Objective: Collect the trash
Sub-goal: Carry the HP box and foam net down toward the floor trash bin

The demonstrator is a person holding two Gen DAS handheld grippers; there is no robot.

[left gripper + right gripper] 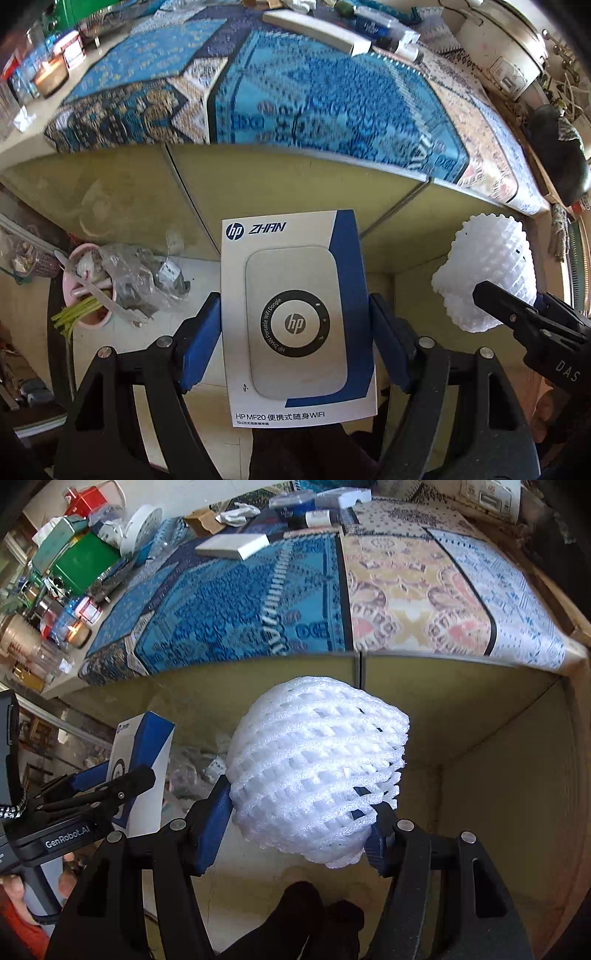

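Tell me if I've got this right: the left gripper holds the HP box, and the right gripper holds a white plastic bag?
Not quite. The right gripper holds a white foam net sleeve, not a bag; the right wrist view shows it. The left gripper does hold the HP box.

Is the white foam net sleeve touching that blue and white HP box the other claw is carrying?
Apart. The left wrist view shows bare cabinet front between the blue and white HP cardboard box and the white foam net sleeve, each held by its own gripper.

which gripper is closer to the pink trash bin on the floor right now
Left. The left gripper, clamping the HP box, hangs just right of the pink bin; the right gripper, holding the foam net, is farther right.
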